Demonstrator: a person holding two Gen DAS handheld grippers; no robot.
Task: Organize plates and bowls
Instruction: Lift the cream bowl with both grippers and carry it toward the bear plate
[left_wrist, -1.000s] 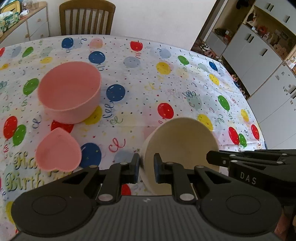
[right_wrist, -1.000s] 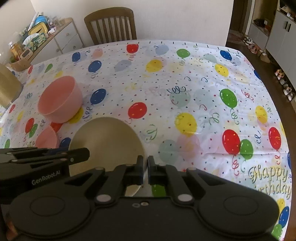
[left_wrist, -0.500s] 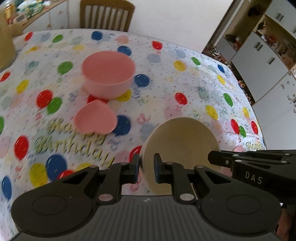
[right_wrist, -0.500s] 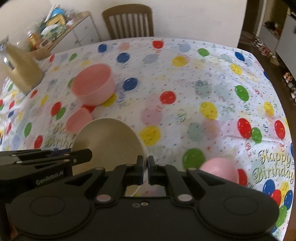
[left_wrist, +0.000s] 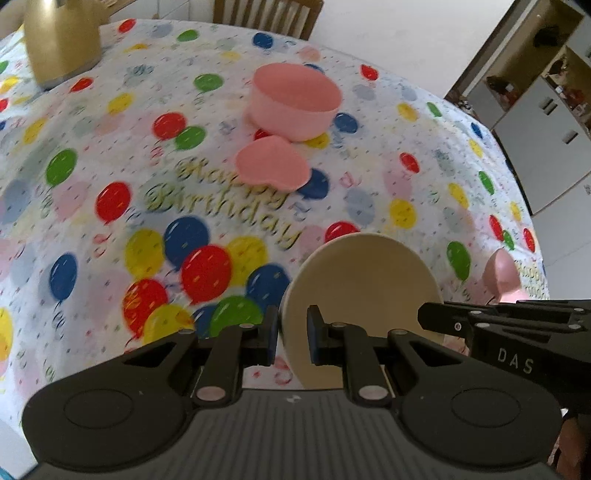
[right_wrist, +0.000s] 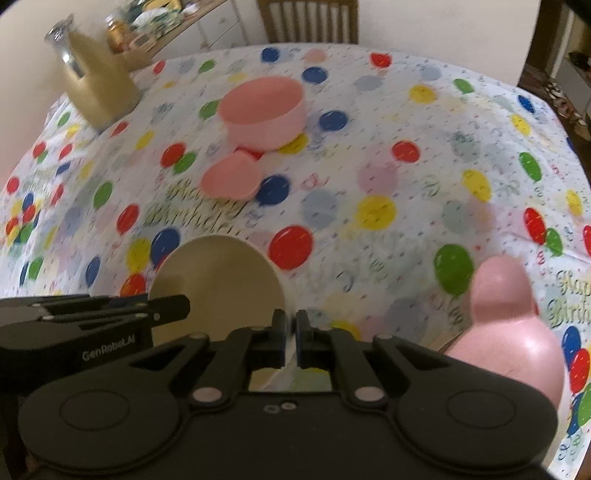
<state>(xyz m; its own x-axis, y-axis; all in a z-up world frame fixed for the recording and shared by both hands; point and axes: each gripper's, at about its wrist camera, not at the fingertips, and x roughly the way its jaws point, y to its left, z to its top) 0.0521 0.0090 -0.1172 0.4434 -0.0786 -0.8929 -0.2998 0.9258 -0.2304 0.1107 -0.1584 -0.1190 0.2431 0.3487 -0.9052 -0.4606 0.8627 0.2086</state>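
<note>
A cream bowl (left_wrist: 364, 291) hangs above the balloon tablecloth, held by both grippers. My left gripper (left_wrist: 291, 338) is shut on its left rim. On the opposite rim my right gripper (right_wrist: 290, 341) is shut, and the cream bowl (right_wrist: 218, 284) fills the space left of its fingers. A round pink bowl (left_wrist: 295, 99) stands farther back on the table, with a pink heart-shaped dish (left_wrist: 271, 164) just in front of it. The same pink bowl (right_wrist: 264, 110) and heart dish (right_wrist: 231, 179) show in the right wrist view. A glossy pink dish (right_wrist: 506, 332) lies near the right edge.
A gold jug (left_wrist: 61, 38) stands at the back left of the table, with a wooden chair (left_wrist: 264, 14) behind the far edge. White cabinets (left_wrist: 546, 122) line the right side of the room. A sideboard (right_wrist: 177, 22) with clutter sits back left.
Both grippers carried the cream bowl leftward across the table. The pink bowl and heart dish slid right and back in view; the gold jug and glossy pink dish came into sight.
</note>
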